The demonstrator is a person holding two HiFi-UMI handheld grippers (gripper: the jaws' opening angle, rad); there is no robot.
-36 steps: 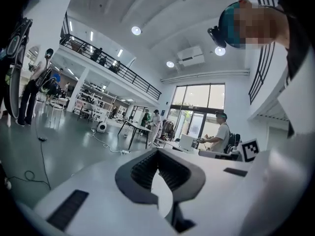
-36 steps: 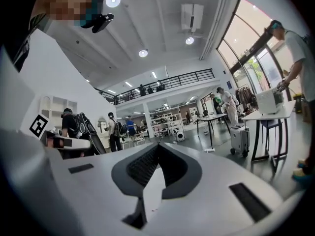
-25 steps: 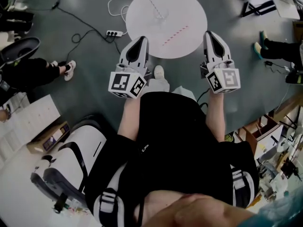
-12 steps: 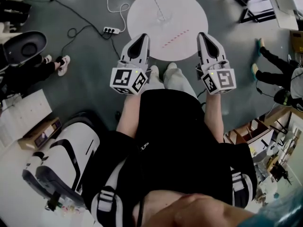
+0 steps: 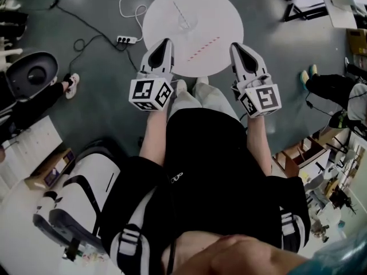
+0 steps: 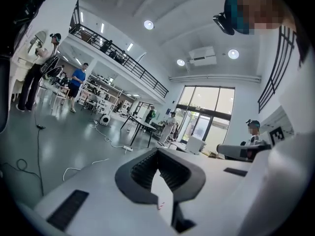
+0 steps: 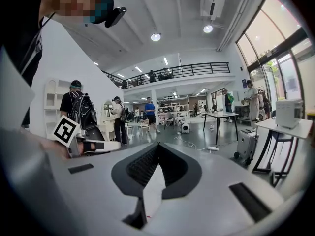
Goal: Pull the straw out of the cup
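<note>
Approach phase, by my reading. Both grippers sit low at the near edge of the round white table (image 5: 229, 4), and neither is on anything.

- Left gripper (image 5: 164, 42): jaws closed tip to tip with nothing between them. In its own view only pale tabletop shows through the gap behind the tips.
- Right gripper (image 5: 235, 47): same, jaws together and empty.
- Cup (image 5: 186, 23): clear and faint in the head view. It stands toward the far side of the table, a little left of centre.
- Straw (image 5: 178, 9): thin and pale, leaning out of the cup toward the far left.
- Striped straw (image 5: 205, 44): red-marked, lying flat on the table, nearer and right of the cup and apart from it.

Notes for doing the step well:
- Open a claw before reaching. Arriving closed risks knocking the cup over.
- The left gripper is on the straw's side, so it probably makes the pinch, taken on the exposed length above the rim.
- The cup looks light. Steady its lower wall with the right gripper or it may lift with the straw.
- Pinch gently, because a straw flattens easily.
- Draw along the straw's lean, not straight up, so it does not drag on the rim.
</note>
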